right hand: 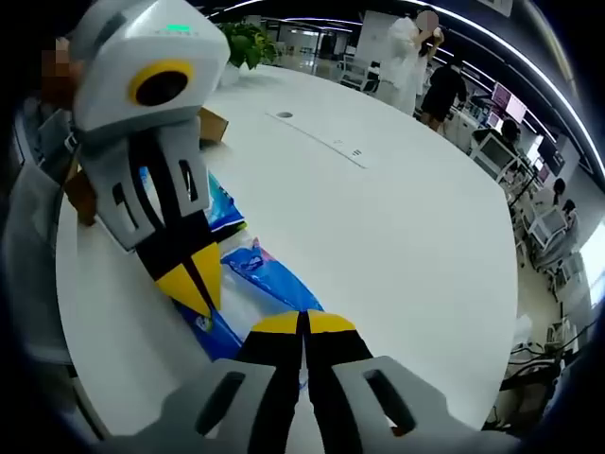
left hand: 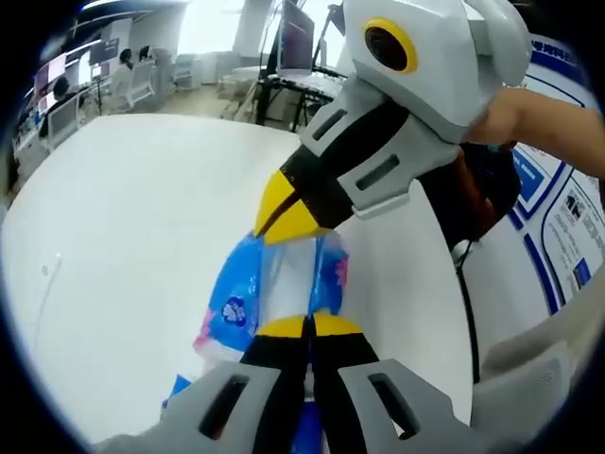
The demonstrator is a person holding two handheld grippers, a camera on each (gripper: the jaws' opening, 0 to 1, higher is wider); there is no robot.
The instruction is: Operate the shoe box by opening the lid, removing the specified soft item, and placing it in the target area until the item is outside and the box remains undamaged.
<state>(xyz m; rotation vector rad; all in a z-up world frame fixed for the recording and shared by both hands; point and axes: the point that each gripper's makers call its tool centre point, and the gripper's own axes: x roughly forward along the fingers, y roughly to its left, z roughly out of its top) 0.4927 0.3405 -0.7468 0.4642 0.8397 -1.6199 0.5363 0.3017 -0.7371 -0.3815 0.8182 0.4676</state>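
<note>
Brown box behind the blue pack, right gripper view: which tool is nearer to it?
Left. The left tool comes in right beside the brown box. The right tool sits farther off, at the blue pack's opposite end.

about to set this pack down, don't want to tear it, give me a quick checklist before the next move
1. Left gripper shut on the tissue pack: ok.
2. Right gripper shut on the pack's other end: ok.
3. Pack outside the shoe box: ok.
4. Pack wrapper intact: cannot tell, partly hidden by jaws.
5. White table bare ahead for placing: ok.
6. Shoe box undamaged: cannot tell.
</note>
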